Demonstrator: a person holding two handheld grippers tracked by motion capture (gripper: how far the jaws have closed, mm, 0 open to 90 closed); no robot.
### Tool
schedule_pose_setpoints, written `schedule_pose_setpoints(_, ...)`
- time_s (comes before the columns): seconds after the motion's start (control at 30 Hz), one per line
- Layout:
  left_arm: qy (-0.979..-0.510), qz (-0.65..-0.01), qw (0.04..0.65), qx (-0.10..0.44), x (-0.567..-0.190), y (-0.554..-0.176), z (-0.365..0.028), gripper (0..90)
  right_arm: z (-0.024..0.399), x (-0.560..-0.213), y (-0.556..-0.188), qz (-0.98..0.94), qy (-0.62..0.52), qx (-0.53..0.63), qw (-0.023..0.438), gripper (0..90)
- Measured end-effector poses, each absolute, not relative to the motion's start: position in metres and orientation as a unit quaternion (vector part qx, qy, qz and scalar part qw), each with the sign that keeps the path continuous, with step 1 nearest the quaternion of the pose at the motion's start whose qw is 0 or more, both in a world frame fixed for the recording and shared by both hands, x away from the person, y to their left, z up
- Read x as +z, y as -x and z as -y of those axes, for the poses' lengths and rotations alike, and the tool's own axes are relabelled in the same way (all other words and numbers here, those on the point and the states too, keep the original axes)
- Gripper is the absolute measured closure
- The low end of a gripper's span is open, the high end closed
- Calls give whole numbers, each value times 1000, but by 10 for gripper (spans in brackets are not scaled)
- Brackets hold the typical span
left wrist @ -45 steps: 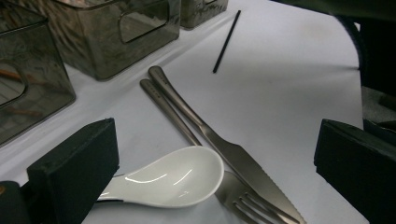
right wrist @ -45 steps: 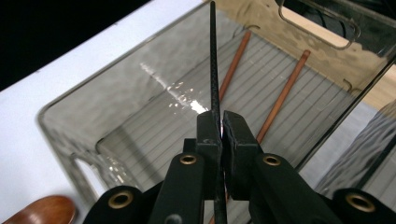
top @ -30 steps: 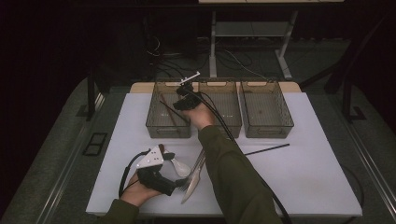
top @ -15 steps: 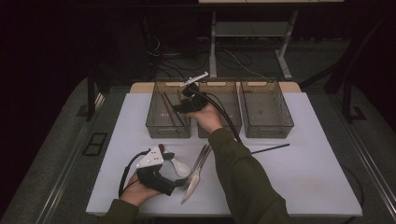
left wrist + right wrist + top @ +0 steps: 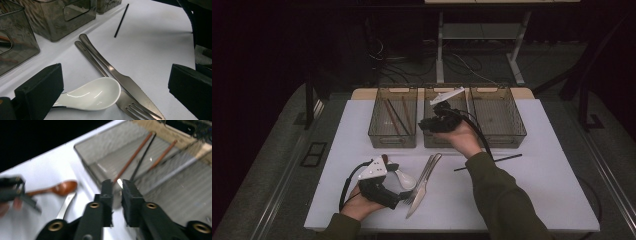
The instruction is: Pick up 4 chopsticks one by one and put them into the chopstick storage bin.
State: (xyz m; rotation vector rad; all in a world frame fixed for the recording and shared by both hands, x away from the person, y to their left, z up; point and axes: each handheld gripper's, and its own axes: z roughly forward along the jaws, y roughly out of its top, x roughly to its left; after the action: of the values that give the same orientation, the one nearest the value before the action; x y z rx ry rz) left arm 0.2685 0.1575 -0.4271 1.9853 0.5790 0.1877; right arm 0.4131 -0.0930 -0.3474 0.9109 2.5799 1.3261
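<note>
Three clear bins sit at the back of the surface (image 5: 562,165): the left bin (image 5: 393,140) holds brown and black chopsticks (image 5: 396,117), while the middle bin (image 5: 435,141) and right bin (image 5: 498,138) look empty. The right tongs (image 5: 426,125), jaws nearly closed on nothing after just closing, hover at the middle bin's front edge; the left tongs (image 5: 115,82) rest wide open around the white spoon (image 5: 92,95), beside the fork (image 5: 125,102) and knife (image 5: 117,75). The right gripper view adds a brown spoon (image 5: 56,189); the left gripper view shows a loose black chopstick (image 5: 121,20) clearly.

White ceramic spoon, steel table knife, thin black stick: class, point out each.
White ceramic spoon (image 5: 96,95): left gripper view, on its bowl.
Steel table knife (image 5: 130,85): left gripper view, on its blade.
Thin black stick (image 5: 489,162): high view, at mid-length.
</note>
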Motion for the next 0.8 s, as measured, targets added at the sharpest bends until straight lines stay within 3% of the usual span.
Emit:
schedule_pose_setpoints(0.13,-823,-242,508,77,-427,-268,-158,0,115,-351,-401,-853,-296,427,48,895)
schedule_pose_setpoints(0.8,-824,-246,504,79,-429,-269,-157,0,227,-376,-354,-856,-319,396,92,898)
